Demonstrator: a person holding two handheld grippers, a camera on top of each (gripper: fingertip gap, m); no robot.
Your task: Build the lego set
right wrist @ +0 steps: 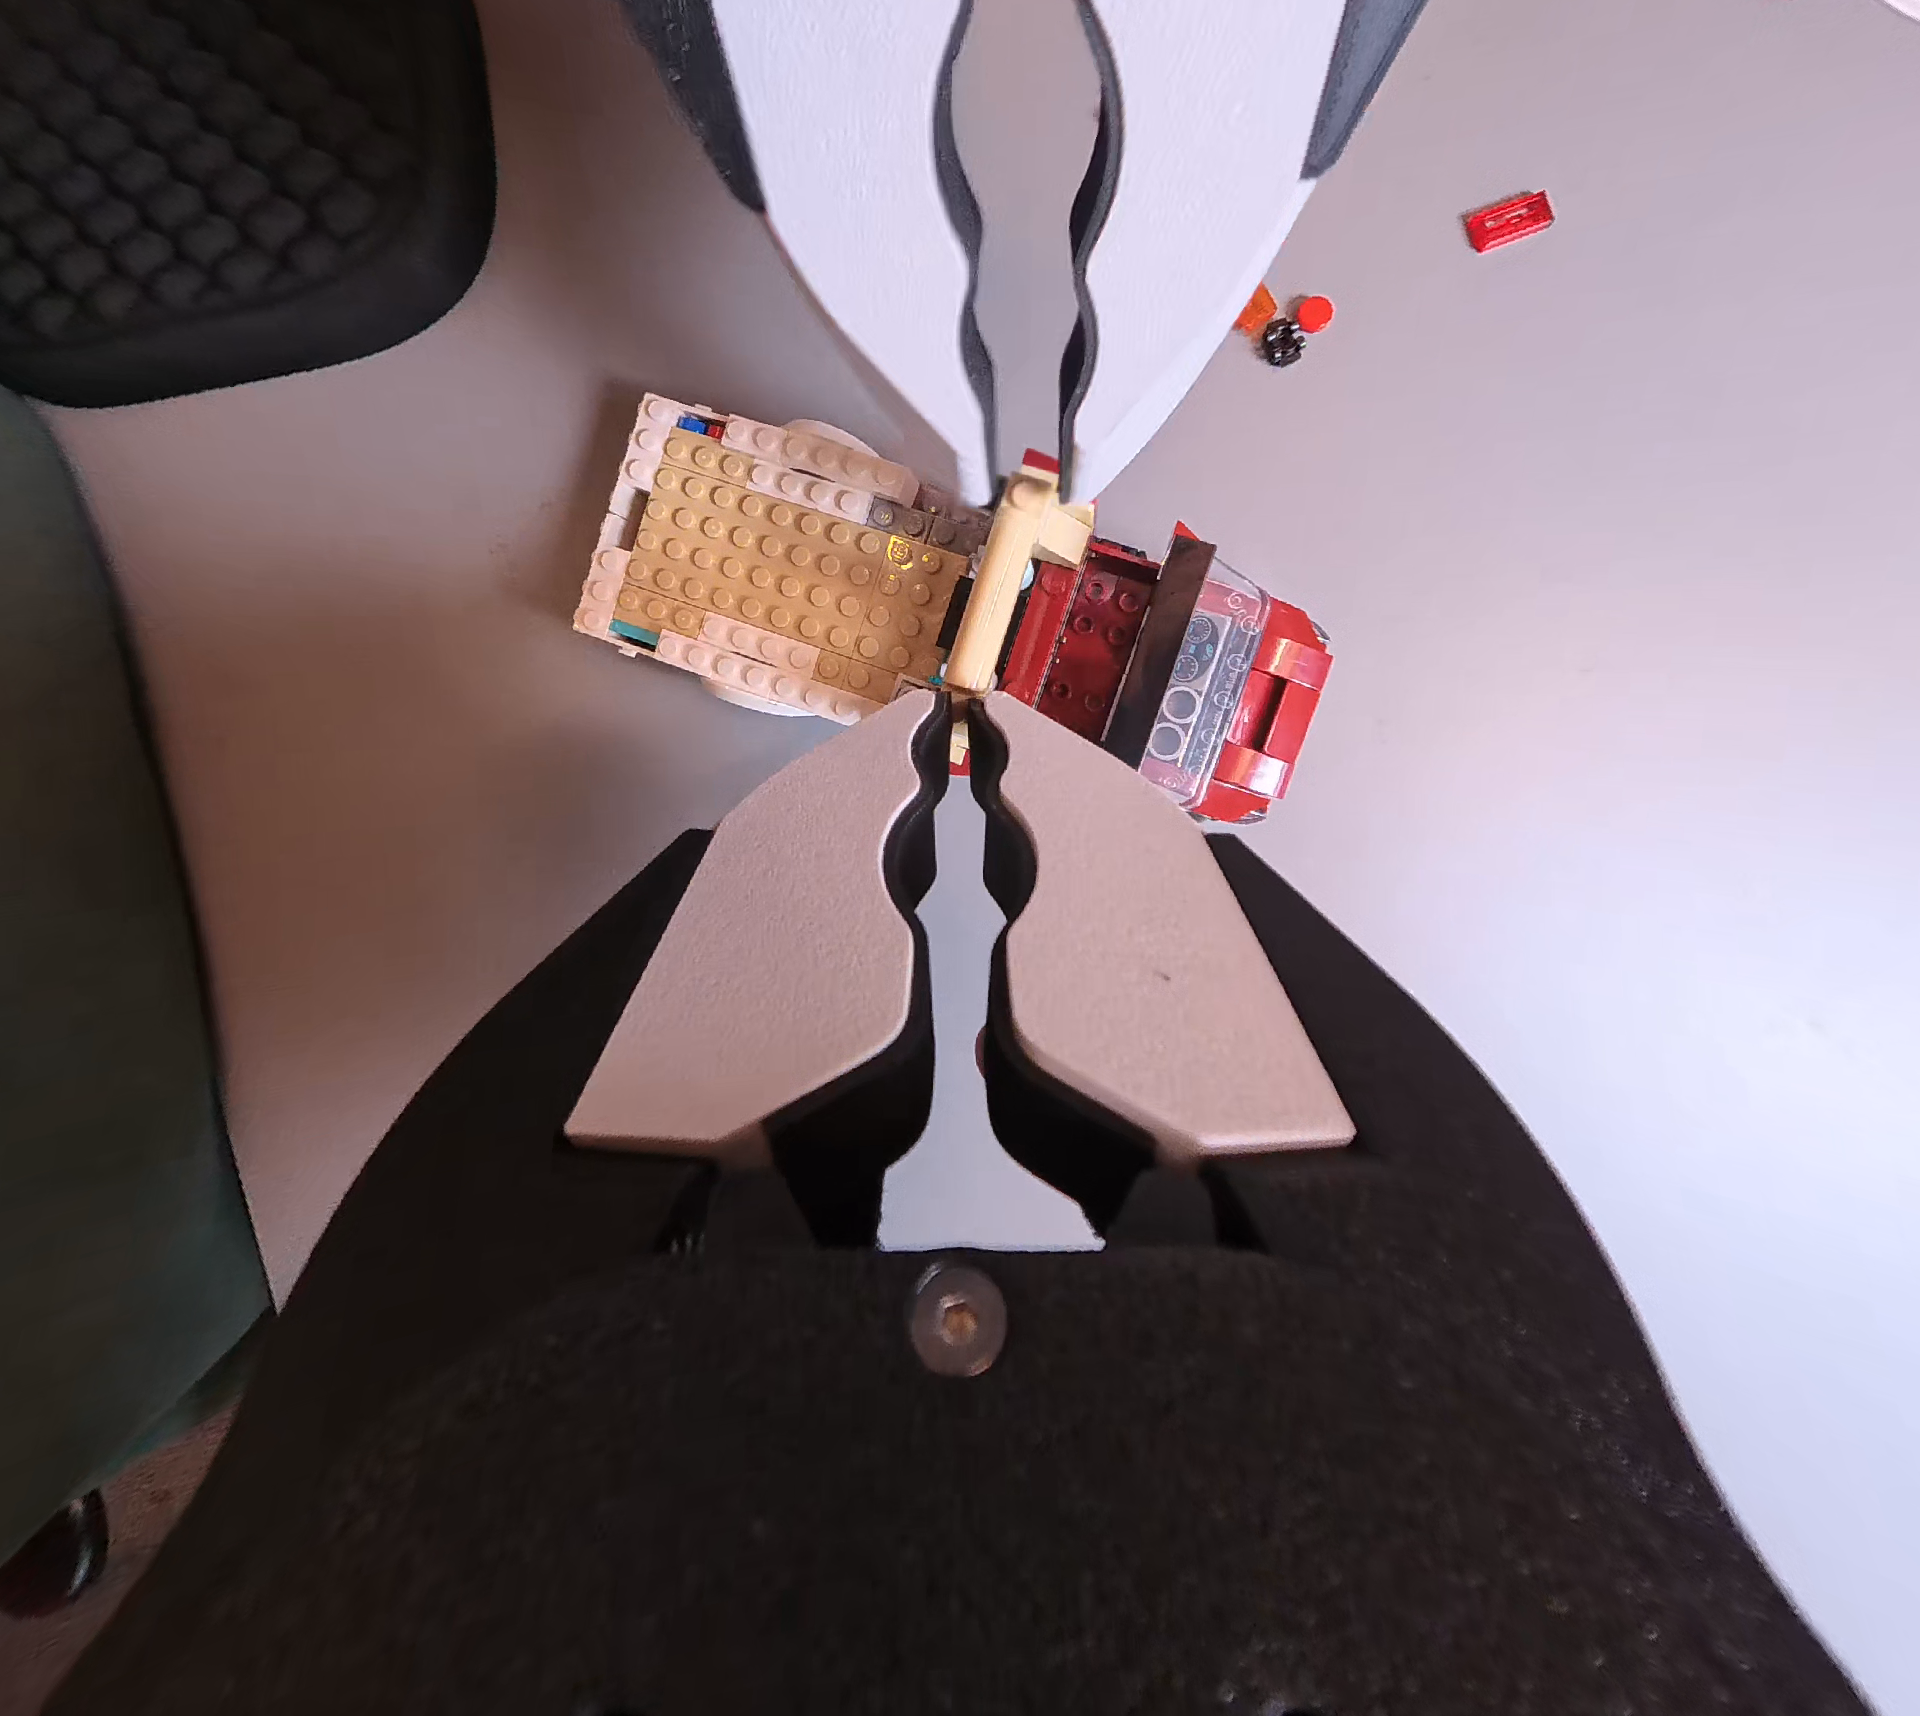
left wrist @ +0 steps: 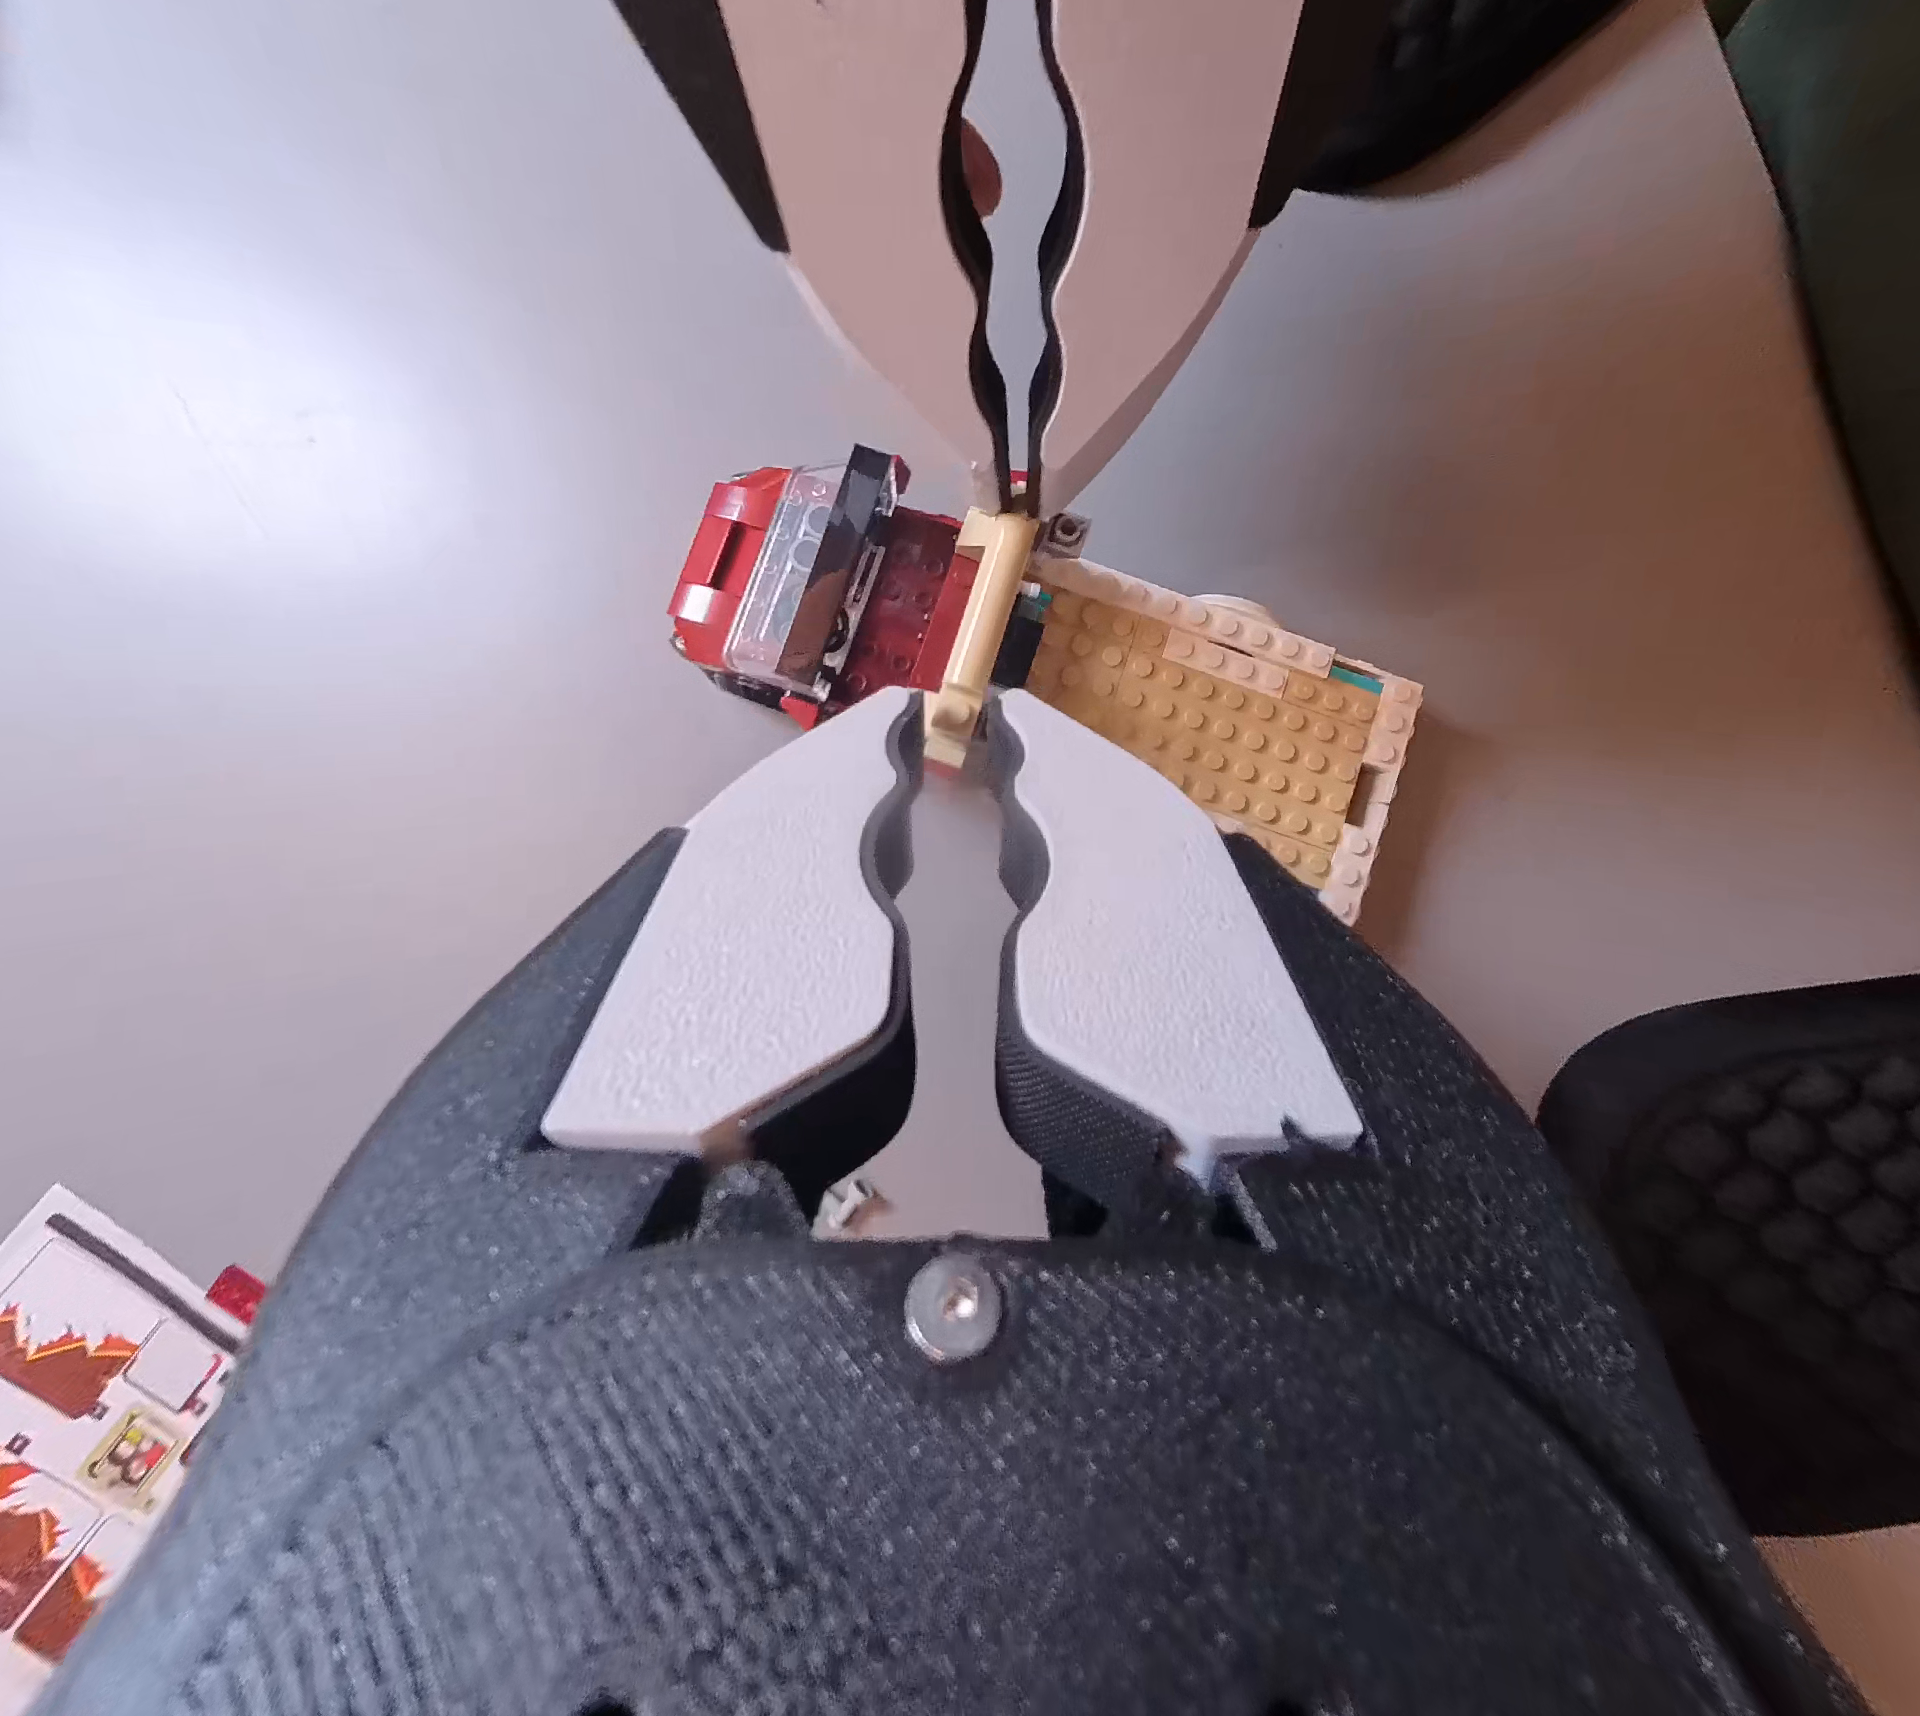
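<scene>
On the grey counter (right wrist: 1558, 731) the lego truck (right wrist: 935, 606) lies with its long axis running nine to three in the right wrist view, red cab at three o'clock, tan bed at nine. A cream bar (right wrist: 992, 596) crosses it from twelve to six. The right tongs (right wrist: 961, 716) pinch the bar's six o'clock end, nearly closed; the left tongs (left wrist: 951, 726) grip the opposite end, slightly wider. Both are equally near. Loose red pieces (right wrist: 1509, 220) sit at two o'clock, well apart; the counter edge lies past the bed at nine.
</scene>
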